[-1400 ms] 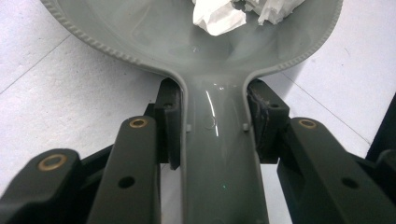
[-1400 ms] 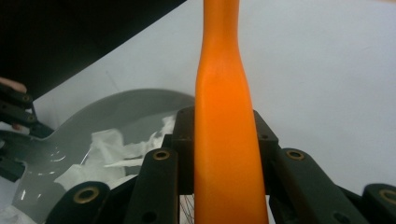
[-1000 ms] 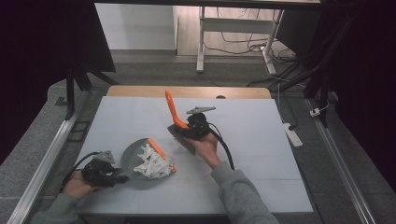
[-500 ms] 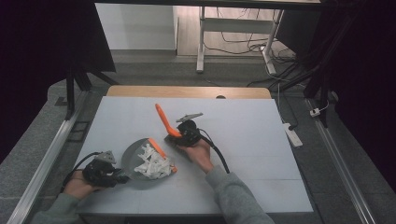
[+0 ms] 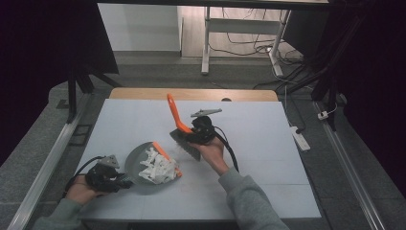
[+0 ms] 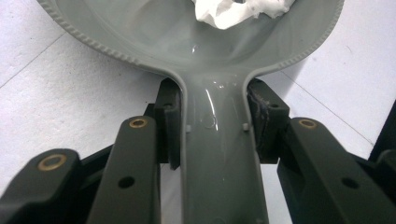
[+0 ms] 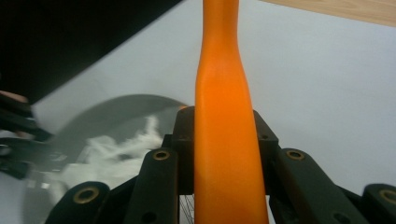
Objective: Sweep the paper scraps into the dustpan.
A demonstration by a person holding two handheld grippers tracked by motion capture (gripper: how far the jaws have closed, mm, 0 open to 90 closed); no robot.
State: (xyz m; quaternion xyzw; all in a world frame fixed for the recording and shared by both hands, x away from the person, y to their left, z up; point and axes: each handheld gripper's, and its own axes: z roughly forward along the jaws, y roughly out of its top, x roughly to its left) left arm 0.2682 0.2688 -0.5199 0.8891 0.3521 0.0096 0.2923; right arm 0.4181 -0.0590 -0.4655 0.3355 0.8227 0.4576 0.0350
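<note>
A grey dustpan [image 5: 136, 163] with an orange lip lies on the table's front left, with white paper scraps [image 5: 157, 166] heaped in it. My left gripper [image 5: 112, 178] is shut on the dustpan's handle [image 6: 219, 154]; the scraps [image 6: 233, 11] show at the pan's far end. My right gripper [image 5: 194, 135] is shut on the orange handle [image 7: 224, 140] of a hand brush [image 5: 184, 141], whose dark bristles hang just right of the pan's lip. The handle [image 5: 173, 112] points up and away. Past the brush I see the dustpan [image 7: 100, 116] blurred.
The table [image 5: 268, 143] is white with a wooden strip [image 5: 191, 93] along its far edge. A metal rail [image 5: 48, 158] runs along the left side and a power strip [image 5: 299, 136] lies on the floor at the right.
My right gripper has brought the brush left and toward the dustpan's lip, and the handle now tilts more upright. The left gripper and dustpan have stayed in place.
</note>
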